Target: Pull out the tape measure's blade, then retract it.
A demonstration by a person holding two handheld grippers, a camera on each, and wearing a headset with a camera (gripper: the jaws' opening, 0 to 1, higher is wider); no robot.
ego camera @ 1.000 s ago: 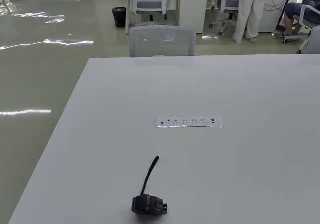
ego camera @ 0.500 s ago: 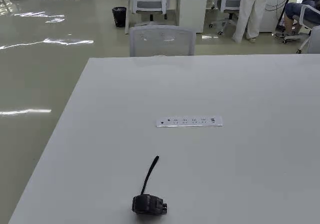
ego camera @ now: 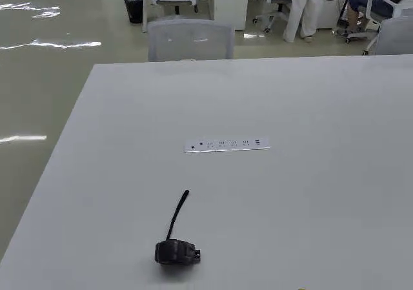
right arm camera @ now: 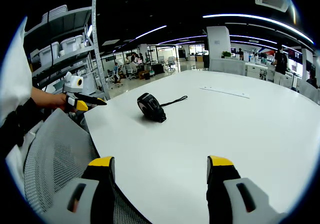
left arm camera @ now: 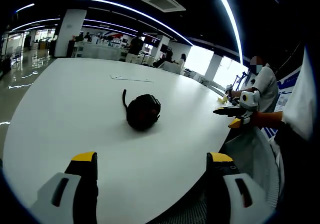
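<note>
While the yellow-tipped left gripper and right gripper gape empty off the white table's near edge, the rounded black tape measure lies ahead, likely nearer the left.

- The black left gripper with yellow-tipped jaws is held level at the near edge of the white table, jaws spread wide and holding nothing.
- The matching right gripper sits at the same edge, jaws equally wide and bare.
- The left hand and the right hand each grasp their gripper from behind.
</note>
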